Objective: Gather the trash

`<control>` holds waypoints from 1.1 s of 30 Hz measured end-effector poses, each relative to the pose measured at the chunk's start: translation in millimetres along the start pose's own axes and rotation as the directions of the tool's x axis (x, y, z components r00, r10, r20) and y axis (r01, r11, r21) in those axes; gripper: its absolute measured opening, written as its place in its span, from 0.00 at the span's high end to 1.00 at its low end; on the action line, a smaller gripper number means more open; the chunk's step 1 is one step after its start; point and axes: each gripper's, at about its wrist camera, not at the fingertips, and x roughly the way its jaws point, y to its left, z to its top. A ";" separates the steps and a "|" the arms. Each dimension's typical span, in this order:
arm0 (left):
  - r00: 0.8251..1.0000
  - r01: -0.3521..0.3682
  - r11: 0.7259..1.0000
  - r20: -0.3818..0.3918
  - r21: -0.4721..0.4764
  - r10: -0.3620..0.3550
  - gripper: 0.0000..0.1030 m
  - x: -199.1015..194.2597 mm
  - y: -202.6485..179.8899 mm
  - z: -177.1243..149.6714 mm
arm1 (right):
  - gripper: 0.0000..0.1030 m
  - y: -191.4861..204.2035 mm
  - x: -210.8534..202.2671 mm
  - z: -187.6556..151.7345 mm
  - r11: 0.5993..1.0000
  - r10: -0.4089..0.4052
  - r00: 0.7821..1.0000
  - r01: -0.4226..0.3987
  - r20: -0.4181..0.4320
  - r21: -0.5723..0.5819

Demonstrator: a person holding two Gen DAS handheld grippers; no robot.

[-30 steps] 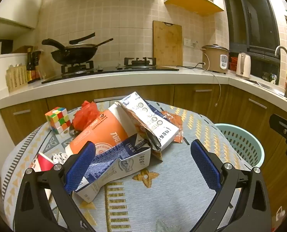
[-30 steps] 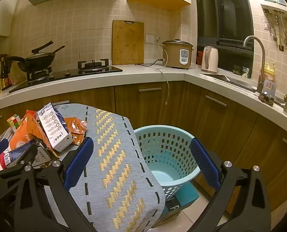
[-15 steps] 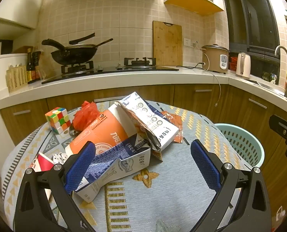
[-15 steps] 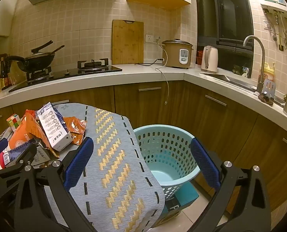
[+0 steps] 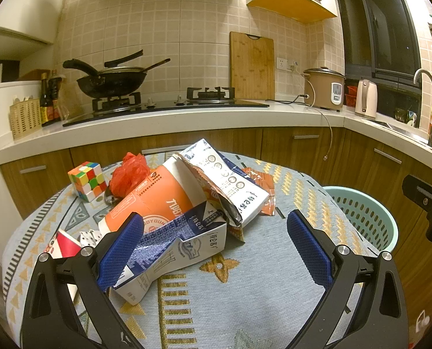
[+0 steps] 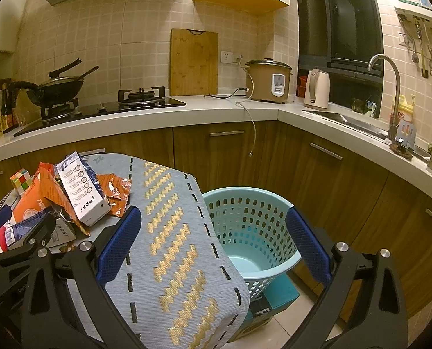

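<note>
Kitchen, cloth-covered desk [image 5: 274, 276]. Both my tools, left [image 5: 216, 250] & right [image 6: 213, 250], gape wide, empty. Crushed blue carton [image 5: 181, 244]: light, crumply; I'd pinch its folded edge.

Warm light fills a kitchen with beige tiled walls [image 5: 163, 29]. Ahead of the tool, a white counter [image 5: 172, 122] runs above brown wood cabinets [image 6: 227, 157], carrying a gas hob [image 5: 163, 104] and a leaning cutting board [image 5: 252, 65]. Far right stands a dark window [image 6: 340, 20] over a sink faucet [image 6: 388, 87].
</note>
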 end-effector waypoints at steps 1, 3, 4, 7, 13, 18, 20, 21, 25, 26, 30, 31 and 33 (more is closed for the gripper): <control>1.000 0.000 1.000 0.000 0.000 0.000 0.07 0.0 0.0 0.0 | 0.09 0.0 0.2 0.0 1.000 0.001 1.000 -0.001 -0.002 -0.001; 1.000 0.000 1.000 0.000 0.000 0.000 0.07 -0.1 -0.1 -0.1 | 0.09 0.8 0.7 -1.2 1.000 0.002 1.000 -0.002 -0.004 -0.002; 1.000 -0.001 1.000 0.000 0.000 0.001 0.07 -0.1 0.0 0.0 | 0.09 1.6 1.6 -1.3 1.000 0.003 1.000 -0.003 -0.005 -0.003; 1.000 -0.003 1.000 0.005 -0.005 0.003 0.07 -1.8 0.7 0.2 | 0.12 3.0 1.9 -1.0 1.000 0.008 1.000 -0.008 -0.010 -0.005; 0.999 -0.042 0.999 0.029 -0.005 0.042 0.07 -21.2 17.4 1.0 | 0.14 12.5 -2.0 3.6 0.999 0.015 1.000 -0.014 0.007 -0.033; 0.999 -0.043 0.998 0.009 -0.039 0.043 0.07 -36.4 57.4 12.0 | 0.22 28.2 2.4 6.8 0.998 0.035 0.999 -0.035 -0.002 -0.060; 0.999 -0.039 0.997 -0.017 -0.068 0.038 0.07 -37.0 77.6 15.8 | 0.30 37.0 5.9 8.3 0.996 0.055 0.998 -0.056 -0.016 -0.070; 0.999 -0.038 0.996 -0.039 -0.083 0.035 0.07 -35.6 87.7 17.1 | 0.32 40.1 7.0 8.8 0.995 0.062 0.998 -0.064 -0.020 -0.074; 0.994 -0.068 0.992 -0.095 -0.105 0.058 0.08 -34.4 122.0 15.7 | 0.56 57.4 10.8 13.4 0.987 0.129 0.990 -0.133 -0.049 -0.094; 0.991 -0.091 0.991 -0.108 -0.095 0.080 0.08 -34.2 128.0 13.6 | 0.62 63.0 11.1 14.2 0.983 0.151 0.987 -0.156 -0.053 -0.101; 0.977 -0.150 0.985 -0.162 -0.081 0.135 0.08 -28.9 152.2 5.3 | 0.65 85.0 13.8 15.1 0.966 0.225 0.971 -0.233 -0.078 -0.115; 0.974 -0.156 0.984 -0.177 -0.087 0.138 0.09 -27.8 158.0 2.7 | 0.66 89.3 14.5 15.2 0.962 0.240 0.967 -0.249 -0.086 -0.114; 0.967 -0.170 0.980 -0.212 -0.107 0.145 0.09 -23.6 172.7 -2.7 | 0.66 101.2 14.5 14.6 0.954 0.265 0.960 -0.275 -0.096 -0.120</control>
